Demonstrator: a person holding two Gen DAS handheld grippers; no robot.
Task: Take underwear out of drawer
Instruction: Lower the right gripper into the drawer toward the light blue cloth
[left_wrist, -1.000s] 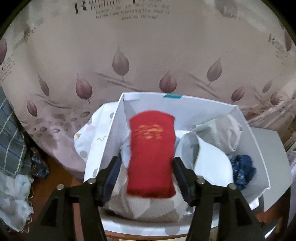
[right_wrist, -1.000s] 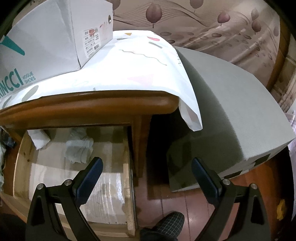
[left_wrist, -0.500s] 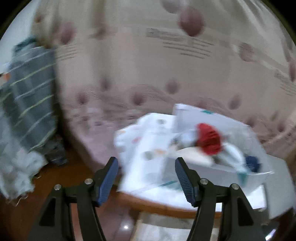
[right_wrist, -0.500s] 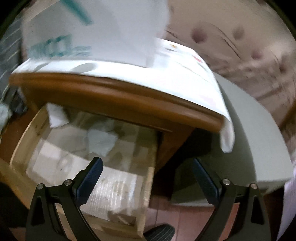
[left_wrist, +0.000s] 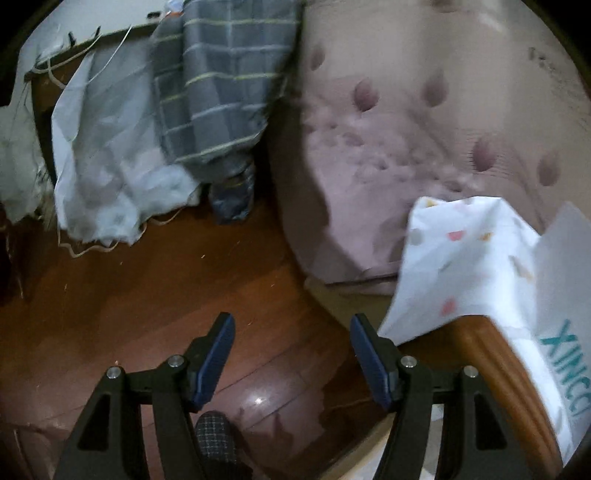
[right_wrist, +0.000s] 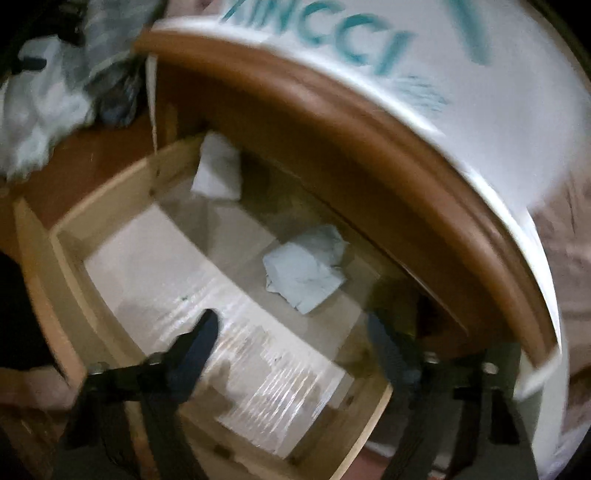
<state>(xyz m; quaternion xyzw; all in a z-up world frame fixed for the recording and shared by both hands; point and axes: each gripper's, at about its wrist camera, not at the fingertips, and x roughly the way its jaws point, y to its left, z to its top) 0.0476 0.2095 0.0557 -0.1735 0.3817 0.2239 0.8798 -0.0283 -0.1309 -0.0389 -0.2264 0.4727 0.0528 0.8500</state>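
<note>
Two-finger left gripper (left_wrist: 291, 326) of matte black plastic, with angular arms pierced by triangular cut-outs. Dark blue ribbed pads (left_wrist: 216, 356) lining the inner faces of both fingers. Round silver screw heads (left_wrist: 176, 360) set at the arm joints, four in all. Two-finger right gripper (right_wrist: 291, 334) of the same black build and blue lining, blurred. Dark checked slipper toe (left_wrist: 216, 434) below, between the left arms.
</note>
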